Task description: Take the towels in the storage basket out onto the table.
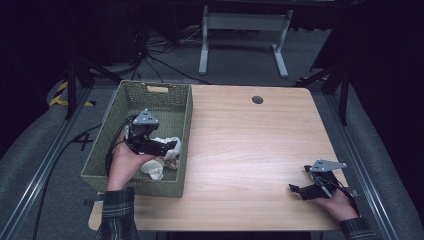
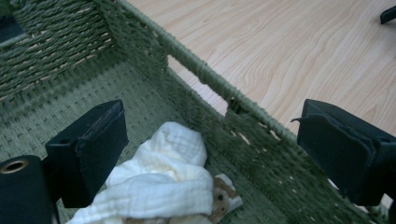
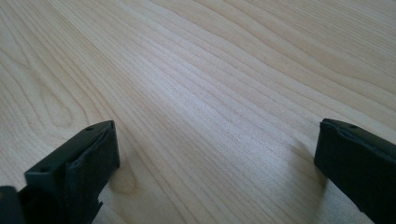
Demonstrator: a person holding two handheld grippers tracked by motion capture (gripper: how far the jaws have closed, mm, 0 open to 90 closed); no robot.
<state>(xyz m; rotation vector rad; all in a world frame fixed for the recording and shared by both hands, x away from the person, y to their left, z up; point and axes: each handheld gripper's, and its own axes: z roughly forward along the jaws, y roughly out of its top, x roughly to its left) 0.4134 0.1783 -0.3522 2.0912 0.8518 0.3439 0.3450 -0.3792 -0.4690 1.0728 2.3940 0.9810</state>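
While the left gripper (image 1: pixel 167 146) hung inside the green woven basket (image 1: pixel 172 89) at the table's left edge, its jaws stood spread wide, holding nothing, just above a crumpled white cloth (image 2: pixel 161 179) lying on the basket floor near the right wall. Well apart, the right gripper (image 1: pixel 298 189) rested low on the wooden table (image 1: pixel 250 145), near its front right corner, jaws likewise spread and empty.
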